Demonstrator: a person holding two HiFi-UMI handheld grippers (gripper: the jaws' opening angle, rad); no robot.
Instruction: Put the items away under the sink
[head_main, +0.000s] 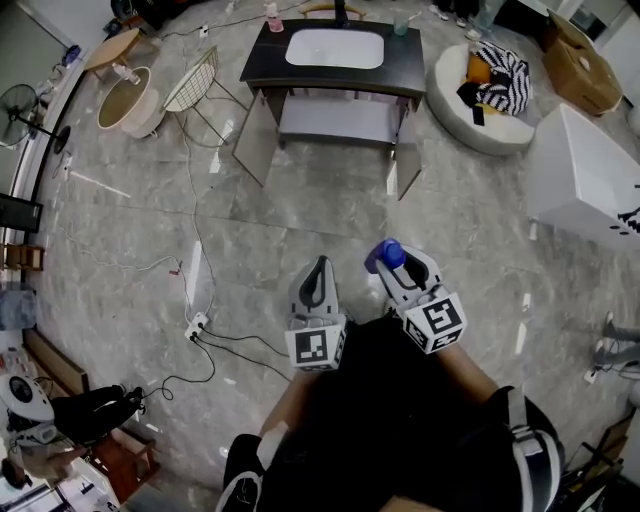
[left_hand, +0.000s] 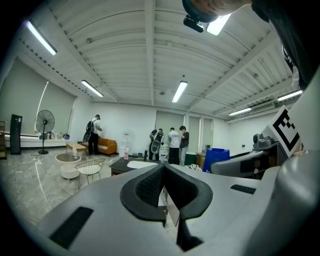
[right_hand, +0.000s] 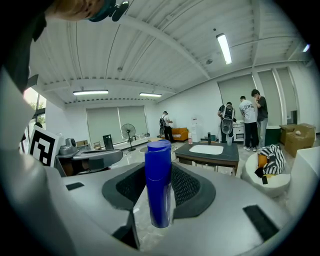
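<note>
A blue bottle (right_hand: 159, 183) stands upright between the pads of my right gripper (right_hand: 160, 192), which is shut on it; in the head view the blue bottle (head_main: 385, 255) pokes out at the tip of the right gripper (head_main: 392, 266). My left gripper (head_main: 318, 277) is held beside it, shut and empty, its pads (left_hand: 150, 186) pressed together. The dark sink vanity (head_main: 335, 60) with a white basin stands far ahead, both doors (head_main: 256, 135) under it swung open. The same sink vanity (right_hand: 207, 151) shows in the right gripper view.
Cables and a power strip (head_main: 195, 325) lie on the marble floor to the left. A wire chair (head_main: 193, 82) and round tables (head_main: 128, 100) stand left of the sink. A round cushion with clothes (head_main: 492, 85) and a white box (head_main: 585, 175) are right. Several people (right_hand: 247, 120) stand behind.
</note>
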